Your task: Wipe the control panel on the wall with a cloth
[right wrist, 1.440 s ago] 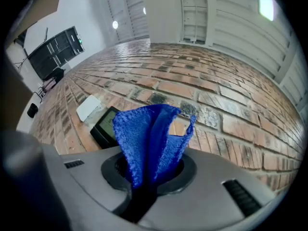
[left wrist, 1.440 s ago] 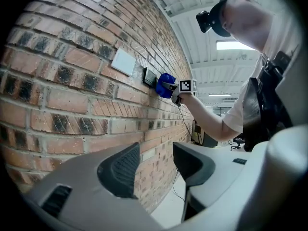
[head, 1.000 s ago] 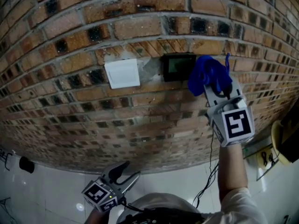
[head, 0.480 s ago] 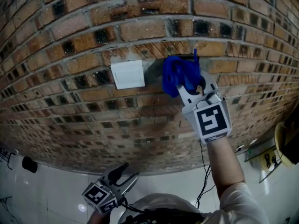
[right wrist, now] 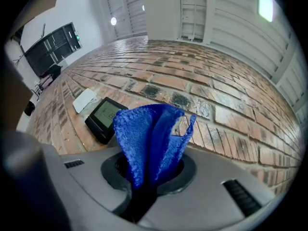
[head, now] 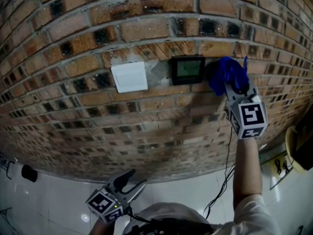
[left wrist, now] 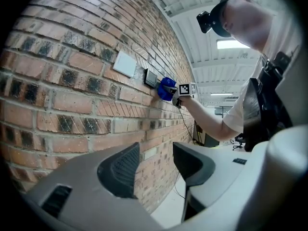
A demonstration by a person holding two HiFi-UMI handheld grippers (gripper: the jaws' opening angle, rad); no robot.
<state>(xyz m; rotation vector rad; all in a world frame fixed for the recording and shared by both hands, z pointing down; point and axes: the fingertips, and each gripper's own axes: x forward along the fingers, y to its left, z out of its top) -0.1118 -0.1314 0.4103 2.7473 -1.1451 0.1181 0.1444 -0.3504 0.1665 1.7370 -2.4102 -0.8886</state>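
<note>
A black control panel (head: 187, 69) with a greenish screen is set in the brick wall (head: 146, 126); it also shows in the right gripper view (right wrist: 104, 118) and small in the left gripper view (left wrist: 151, 77). My right gripper (head: 234, 84) is shut on a blue cloth (head: 228, 73), held against the bricks just right of the panel. In the right gripper view the cloth (right wrist: 149, 141) stands bunched up between the jaws. My left gripper (head: 133, 179) hangs low, away from the wall, open and holding nothing (left wrist: 155, 167).
A white switch plate (head: 129, 77) sits on the wall left of the panel. A black cable (head: 224, 180) hangs down by the right arm. Pale tiled floor (head: 44, 199) lies below, with a yellow object (head: 293, 148) at the right edge.
The right gripper with the cloth swept left over the panel, covering it, then moved back to the right, so the panel is uncovered again. The left gripper stayed put.
</note>
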